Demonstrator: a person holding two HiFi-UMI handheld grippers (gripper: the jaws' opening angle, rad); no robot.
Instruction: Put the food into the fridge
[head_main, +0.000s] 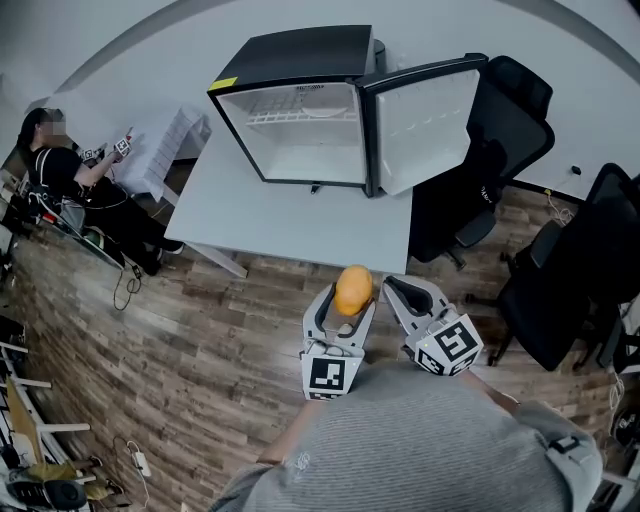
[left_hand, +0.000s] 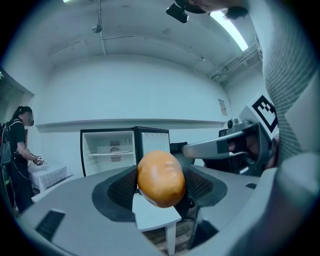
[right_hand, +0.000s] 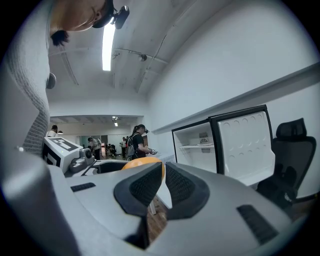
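Smooth glossy fruit (head_main: 352, 290); wood-plank floor (head_main: 200, 360); matt table (head_main: 290, 220).

Right tool (right_hand: 163, 175), jaws together, empty

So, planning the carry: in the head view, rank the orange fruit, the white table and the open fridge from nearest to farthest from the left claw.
1. Orange fruit: held in the left claw.
2. White table: just ahead.
3. Fridge: at the table's far end, door open.
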